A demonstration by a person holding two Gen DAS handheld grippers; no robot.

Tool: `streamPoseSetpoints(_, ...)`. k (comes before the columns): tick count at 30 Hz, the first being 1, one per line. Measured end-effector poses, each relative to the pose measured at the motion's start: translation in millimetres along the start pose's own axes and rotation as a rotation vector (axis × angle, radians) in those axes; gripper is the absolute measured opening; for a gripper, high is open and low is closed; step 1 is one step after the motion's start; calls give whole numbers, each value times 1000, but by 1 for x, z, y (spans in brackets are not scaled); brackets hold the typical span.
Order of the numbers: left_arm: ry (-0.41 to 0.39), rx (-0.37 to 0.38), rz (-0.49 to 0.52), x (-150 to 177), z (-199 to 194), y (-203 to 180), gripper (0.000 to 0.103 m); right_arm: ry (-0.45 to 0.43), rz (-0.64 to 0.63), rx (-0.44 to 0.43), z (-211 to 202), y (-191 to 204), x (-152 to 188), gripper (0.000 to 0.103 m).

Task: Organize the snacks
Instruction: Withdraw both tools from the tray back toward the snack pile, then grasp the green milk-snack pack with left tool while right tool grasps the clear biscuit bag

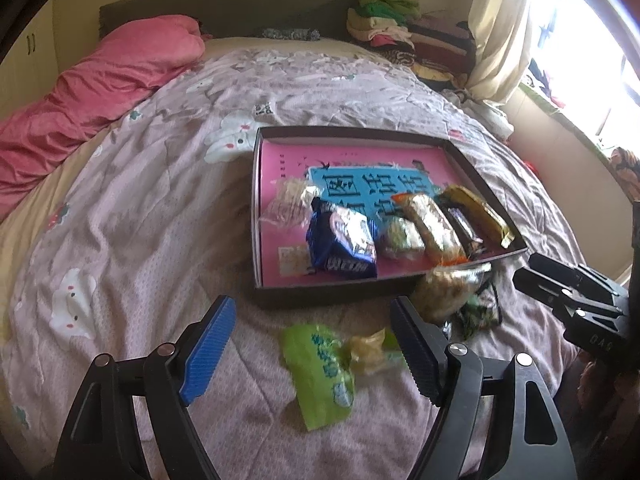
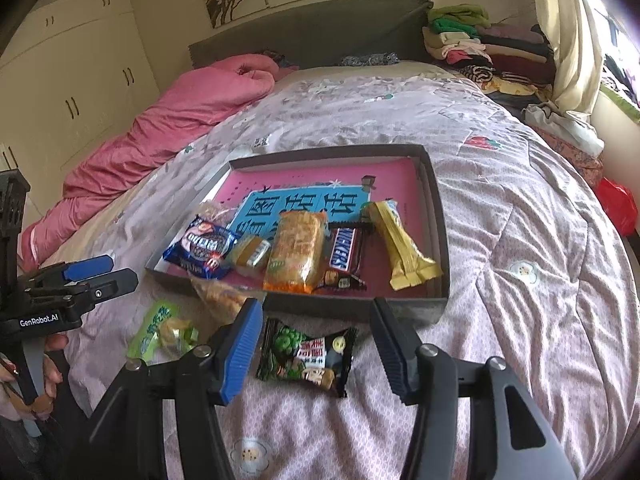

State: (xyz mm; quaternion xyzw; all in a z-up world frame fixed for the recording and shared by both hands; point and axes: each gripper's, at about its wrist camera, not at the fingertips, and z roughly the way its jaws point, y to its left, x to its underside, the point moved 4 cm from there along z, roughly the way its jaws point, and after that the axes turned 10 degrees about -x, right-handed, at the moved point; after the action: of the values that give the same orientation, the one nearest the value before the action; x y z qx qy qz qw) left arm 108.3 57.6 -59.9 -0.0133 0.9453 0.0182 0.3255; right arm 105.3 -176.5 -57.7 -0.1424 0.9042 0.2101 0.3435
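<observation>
Two hand-held grippers hover over a bed covered with a lilac printed quilt (image 2: pixel 500 240), both spread wide with nothing between their fingers. The left gripper (image 1: pixel 312 352) hangs above a crumpled light-green plastic snack wrapper (image 1: pixel 320 372) that lies on the quilt just outside the near edge of a shallow dark-grey cardboard tray (image 2: pixel 438 216) with a pink printed liner. The right gripper (image 2: pixel 316 352) hangs above a dark green-and-black snack packet (image 2: pixel 308 354), which lies flat on the quilt close to the tray's near wall, between the open fingers but not touched by them.

Inside the tray, along its near edge, a row of snacks lies side by side: a blue Oreo biscuit pack (image 2: pixel 200 250) at the near left corner, a small gold-wrapped sweet (image 2: pixel 248 256) next to it, a long clear-wrapped orange wafer pack (image 2: pixel 296 248), a brown Snickers bar (image 2: pixel 344 258), and a yellow foil-wrapped bar (image 2: pixel 402 248) toward the right wall. A clear bag of pale crackers (image 1: pixel 290 202) sits behind the Oreo pack. A clear packet of brownish snacks (image 1: pixel 448 288) rests on the quilt against the tray's near edge, beside the left gripper's right finger.

A pink bunched duvet (image 1: pixel 100 88) lies along the bed's far left edge, and a stack of folded clothes (image 2: pixel 472 40) sits at the far right corner by the headboard.
</observation>
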Motion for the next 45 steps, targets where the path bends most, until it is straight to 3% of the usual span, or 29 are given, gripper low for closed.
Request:
streamPoseSetpoints(29,119,46,134,43,11,-24,81,91,-70,-76,13,36,28,56)
streamPoseSetpoints(39,127,57,182,47,18,-40,81,114,-60,-81,17,35,31,56)
streamPoseSetpoints(45,120,52,197,46,25,-41,81,146,-41,-42,24,25,36,56)
